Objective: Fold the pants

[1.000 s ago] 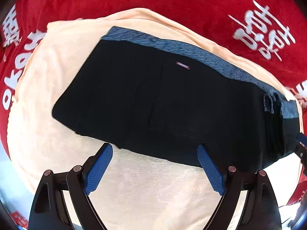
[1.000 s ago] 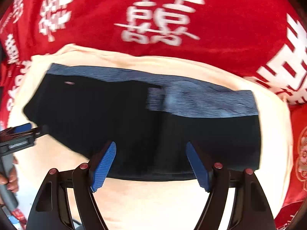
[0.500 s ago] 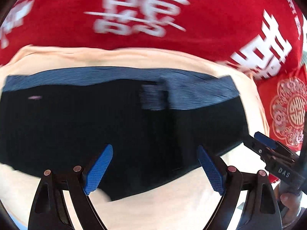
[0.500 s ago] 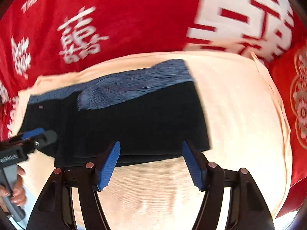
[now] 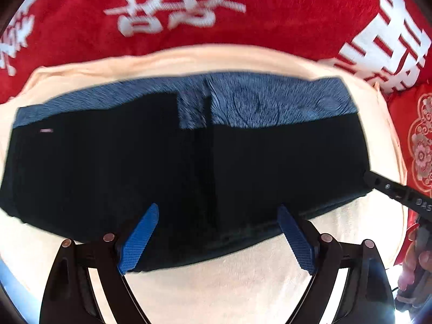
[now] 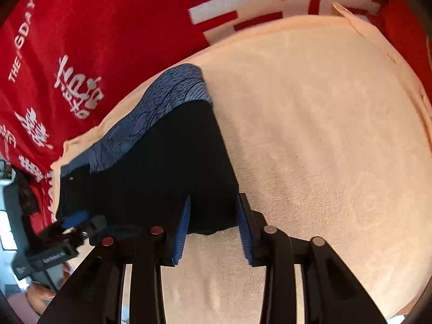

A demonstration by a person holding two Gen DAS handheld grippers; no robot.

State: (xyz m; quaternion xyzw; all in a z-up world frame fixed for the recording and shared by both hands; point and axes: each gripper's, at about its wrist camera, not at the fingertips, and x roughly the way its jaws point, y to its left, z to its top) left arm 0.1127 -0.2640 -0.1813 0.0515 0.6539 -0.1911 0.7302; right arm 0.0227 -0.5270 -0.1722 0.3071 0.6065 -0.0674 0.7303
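Pants: the black pants lie folded in a wide band on a peach towel, their blue patterned waistband along the edge farthest from the left jaws; a small pale tag sits near the band's left end.
Left gripper: the left gripper has its jaws spread wide, blue pads far apart, gripping nothing; the near hem of the pants lies between and just ahead of the tips.
Right gripper: the right gripper has its jaws partly closed, with a narrow gap left between them; the near right corner of the pants sits in that gap. The pads flank the cloth, and whether they pinch it cannot be told.
Across views: in the left wrist view the right gripper reaches in at the right end of the pants; in the right wrist view the left gripper shows low at the left, by the opposite end of the near hem.
Surface: the towel stretches bare to the right of the right jaws; beyond it lies a red blanket with white characters.
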